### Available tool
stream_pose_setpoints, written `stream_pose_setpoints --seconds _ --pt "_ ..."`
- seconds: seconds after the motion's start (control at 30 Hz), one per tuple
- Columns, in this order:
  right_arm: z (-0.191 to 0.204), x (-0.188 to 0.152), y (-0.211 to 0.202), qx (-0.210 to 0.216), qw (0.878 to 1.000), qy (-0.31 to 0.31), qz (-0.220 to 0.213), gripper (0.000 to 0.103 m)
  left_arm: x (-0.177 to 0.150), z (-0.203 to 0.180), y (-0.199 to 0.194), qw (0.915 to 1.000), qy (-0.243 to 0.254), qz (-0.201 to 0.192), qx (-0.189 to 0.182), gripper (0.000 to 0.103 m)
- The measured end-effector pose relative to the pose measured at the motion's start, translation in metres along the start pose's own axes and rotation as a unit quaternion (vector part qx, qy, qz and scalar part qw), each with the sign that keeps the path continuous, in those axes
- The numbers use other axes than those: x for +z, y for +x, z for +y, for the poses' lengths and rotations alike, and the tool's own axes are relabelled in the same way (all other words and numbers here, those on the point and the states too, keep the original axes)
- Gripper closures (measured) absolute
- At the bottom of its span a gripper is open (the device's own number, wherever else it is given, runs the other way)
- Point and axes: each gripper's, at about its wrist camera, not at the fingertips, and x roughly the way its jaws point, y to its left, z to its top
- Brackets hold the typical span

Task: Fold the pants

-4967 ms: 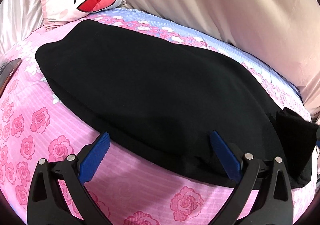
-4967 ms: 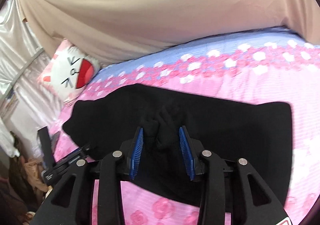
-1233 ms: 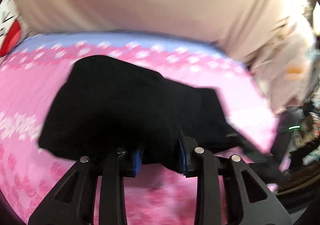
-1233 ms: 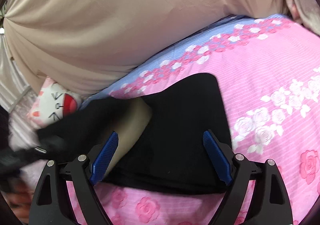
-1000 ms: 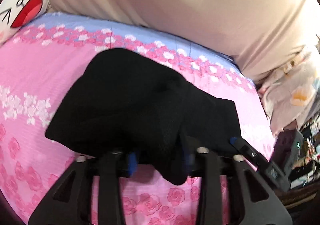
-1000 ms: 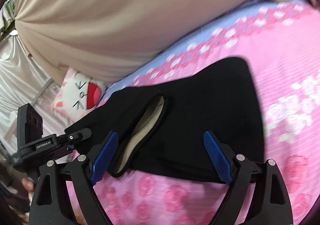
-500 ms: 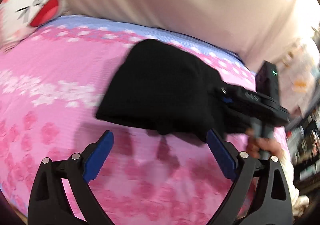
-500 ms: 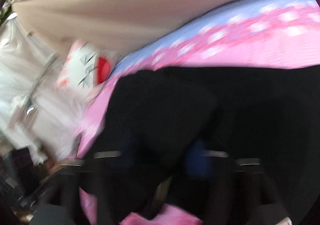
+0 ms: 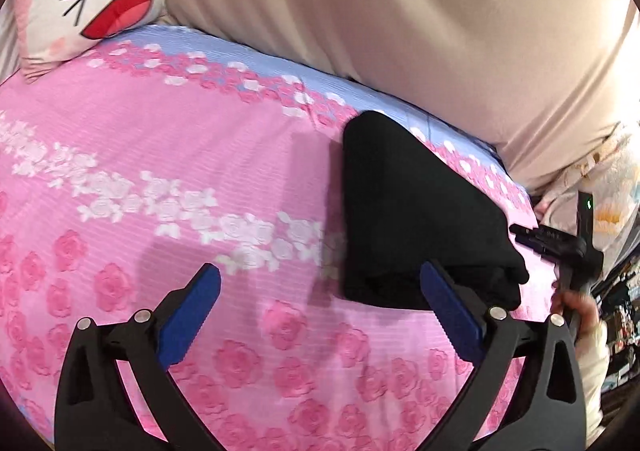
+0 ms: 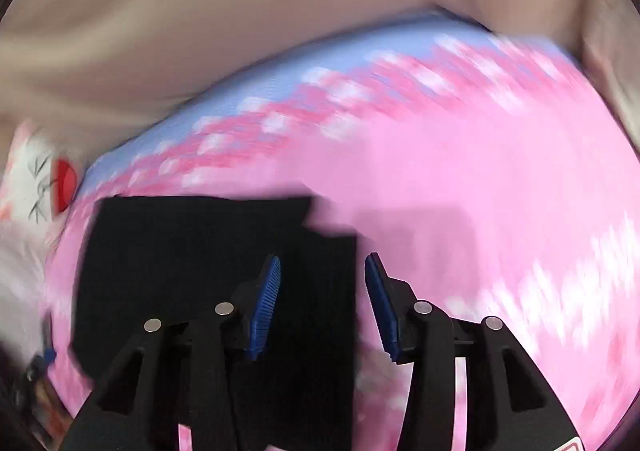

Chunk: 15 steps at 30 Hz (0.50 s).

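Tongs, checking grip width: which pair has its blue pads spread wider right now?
The left tongs: blue pads flung wide over bare pink sheet. The right tongs stand narrower, over the folded black pants.

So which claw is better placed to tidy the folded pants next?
Probably the right claw: it sits open right over an edge of the pants. The left claw is open over bare sheet, with the pants off to its side.
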Motion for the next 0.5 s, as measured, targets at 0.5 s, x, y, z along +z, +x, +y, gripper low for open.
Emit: stream_pose_setpoints --seconds 0.5 --pt "0.0 -0.049 0.015 0.154 0.981 0.075 0.085 0.037 -0.039 -0.074 0.033 0.9907 0.093 0.072 -0.069 0.005"
